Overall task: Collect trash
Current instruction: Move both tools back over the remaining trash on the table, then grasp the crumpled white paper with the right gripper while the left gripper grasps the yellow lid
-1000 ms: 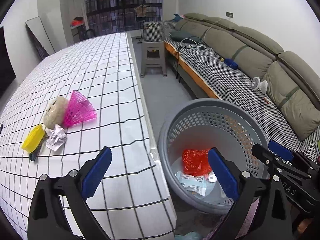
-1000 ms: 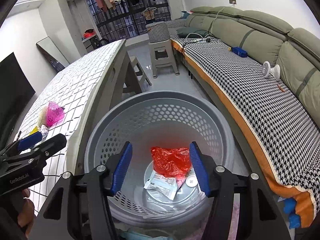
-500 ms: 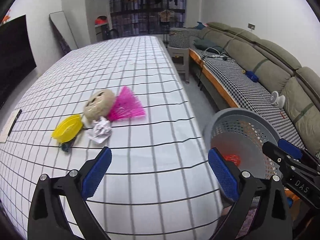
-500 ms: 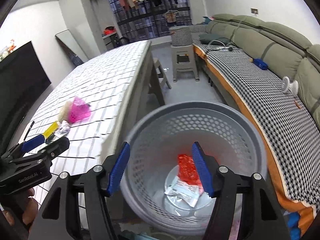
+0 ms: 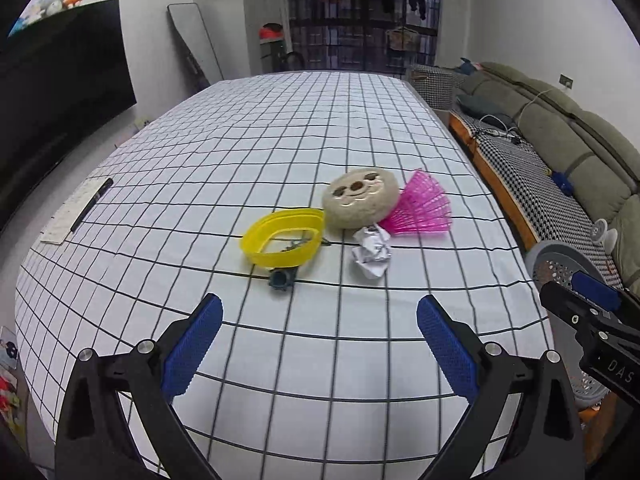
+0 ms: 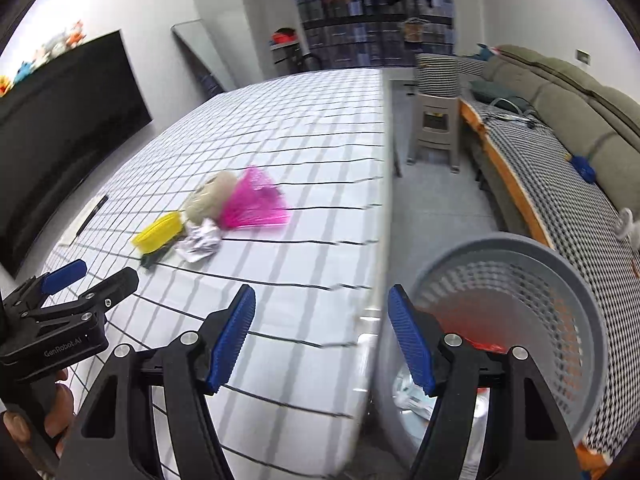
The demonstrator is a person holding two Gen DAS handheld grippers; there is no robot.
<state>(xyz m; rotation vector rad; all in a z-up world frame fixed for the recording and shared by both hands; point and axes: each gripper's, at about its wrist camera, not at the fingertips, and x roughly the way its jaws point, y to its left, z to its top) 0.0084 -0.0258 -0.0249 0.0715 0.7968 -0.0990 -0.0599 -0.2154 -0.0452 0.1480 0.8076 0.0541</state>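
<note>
Some trash already lies in the grey basket (image 6: 560, 264) at lower right (a red bag and a wrapper). Crumpled paper (image 5: 371, 251) remains mid-frame on the checked table (image 5: 280, 140), beside a yellow ring (image 5: 282, 236). Left gripper (image 5: 318, 344) spread and empty; right gripper (image 6: 320, 336), empty, has just been opening.
</note>
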